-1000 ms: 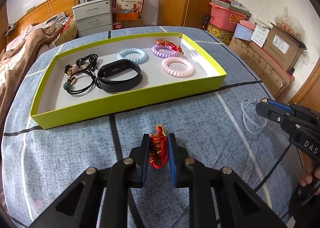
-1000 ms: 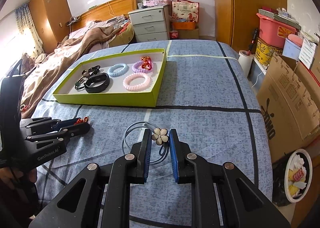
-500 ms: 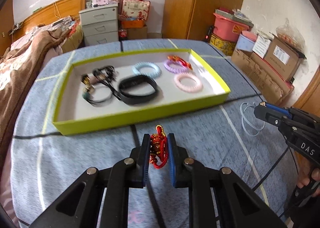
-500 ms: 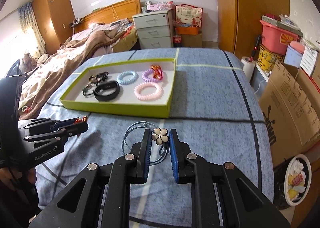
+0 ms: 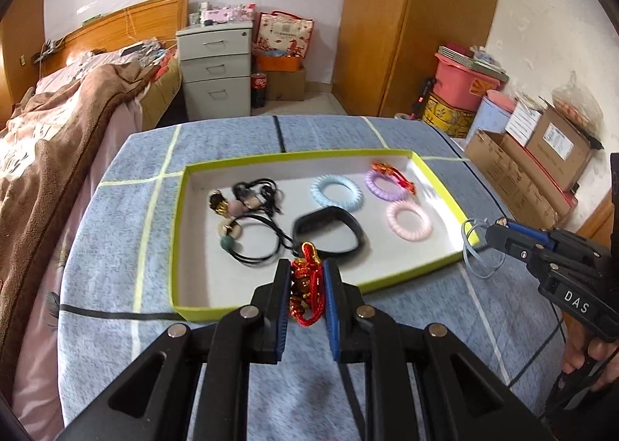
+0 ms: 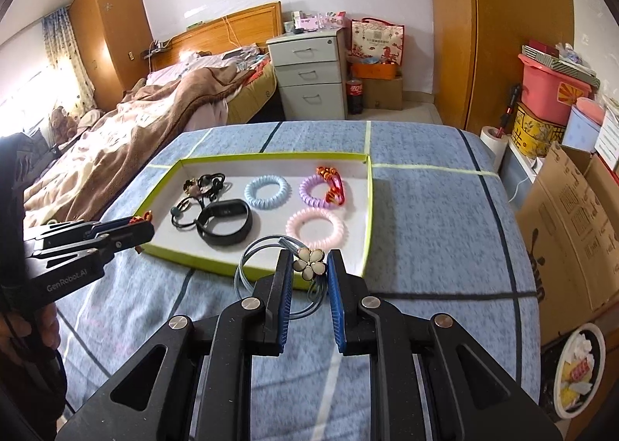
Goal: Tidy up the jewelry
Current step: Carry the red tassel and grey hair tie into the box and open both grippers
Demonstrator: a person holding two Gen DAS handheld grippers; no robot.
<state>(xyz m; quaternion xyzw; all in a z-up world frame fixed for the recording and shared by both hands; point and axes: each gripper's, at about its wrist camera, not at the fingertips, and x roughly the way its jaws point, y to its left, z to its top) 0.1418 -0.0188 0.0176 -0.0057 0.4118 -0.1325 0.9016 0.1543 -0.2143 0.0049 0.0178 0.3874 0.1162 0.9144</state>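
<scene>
Reading "DAS" on right gripper (image 5: 499, 236)

bare white floor is lying open in the tray (image 5: 445, 178) at 7 o'clock; the black band (image 5: 329, 230) is blocking the middle, black cords (image 5: 259, 224) are crowding 9 o'clock.

Bedroom with pale walls and wooden furniture

A bed (image 6: 162, 120) with a brown blanket (image 6: 170, 108) and wooden headboard (image 6: 228, 27) is seen at left, beside a grey drawer unit (image 6: 309, 77). A wardrobe (image 6: 104, 35) and curtain (image 6: 65, 58) are lit by daylight. Cardboard boxes (image 6: 572, 216) and a pink bin (image 6: 549, 93) are stacked at right.
</scene>
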